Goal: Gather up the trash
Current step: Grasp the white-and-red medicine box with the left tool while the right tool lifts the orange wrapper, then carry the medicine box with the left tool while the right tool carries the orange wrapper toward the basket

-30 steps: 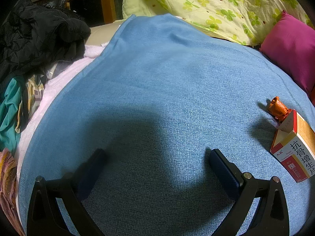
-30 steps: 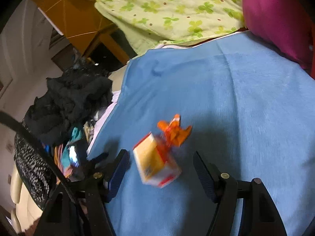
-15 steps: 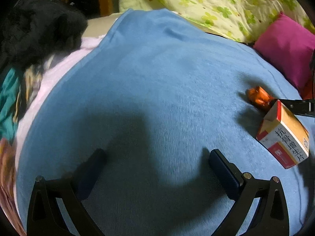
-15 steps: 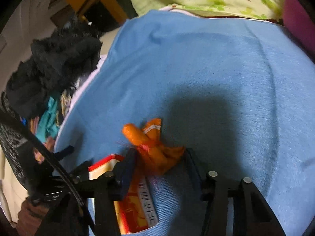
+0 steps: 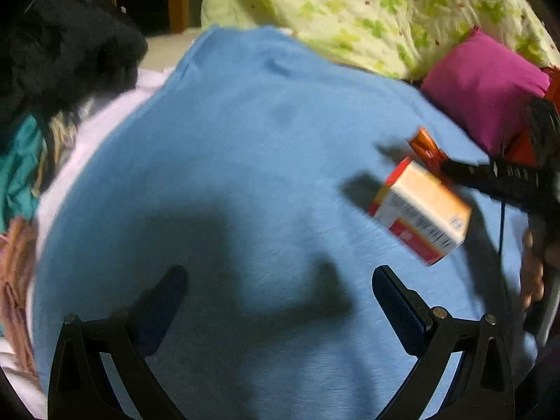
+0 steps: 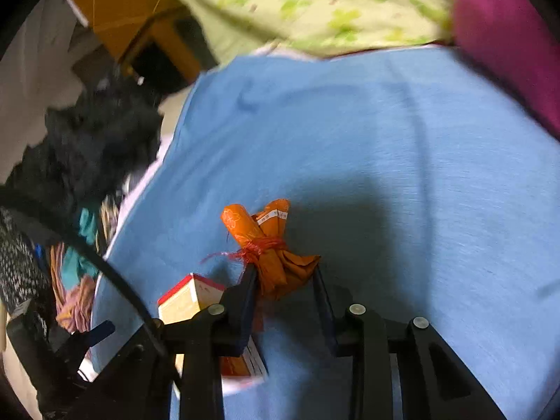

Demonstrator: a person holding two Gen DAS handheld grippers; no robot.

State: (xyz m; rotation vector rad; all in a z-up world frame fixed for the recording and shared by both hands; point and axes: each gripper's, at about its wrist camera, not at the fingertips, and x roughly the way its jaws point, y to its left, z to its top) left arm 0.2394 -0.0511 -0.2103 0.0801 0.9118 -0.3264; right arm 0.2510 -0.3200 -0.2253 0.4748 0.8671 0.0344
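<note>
Two pieces of trash lie on the blue blanket (image 6: 402,147): an orange wrapper bundle (image 6: 269,248) tied round its middle with red string, and a small cardboard medicine box (image 5: 420,210) in red, white and orange. The bundle sits just beyond the box, toward the magenta cushion (image 5: 486,84) at the blanket's far right edge.

From the right wrist view, the right gripper (image 6: 285,280) has its jaws drawn in narrow around the lower end of the bundle. They have just been closing, and both pads now sit against the crumpled orange paper, so the bundle is pinched between them. The box lies just beside the gripper's left finger and partly under it; I cannot tell whether they touch. In the left wrist view the same gripper reaches in from the right side of the blanket, with the fingers of the person's hand (image 5: 532,266) wrapped round its handle.

The left gripper (image 5: 280,301) hangs over the near middle of the blanket with its jaws spread wide and nothing between them, only bare blue cloth and shadow. The box lies beyond it and to its right, clear of its fingers.

Along the blanket's left edge is a heap of black clothing (image 5: 66,52) with teal fabric (image 5: 17,175) below it. Behind the blanket's far edge lies a pale green floral quilt (image 5: 367,10).
</note>
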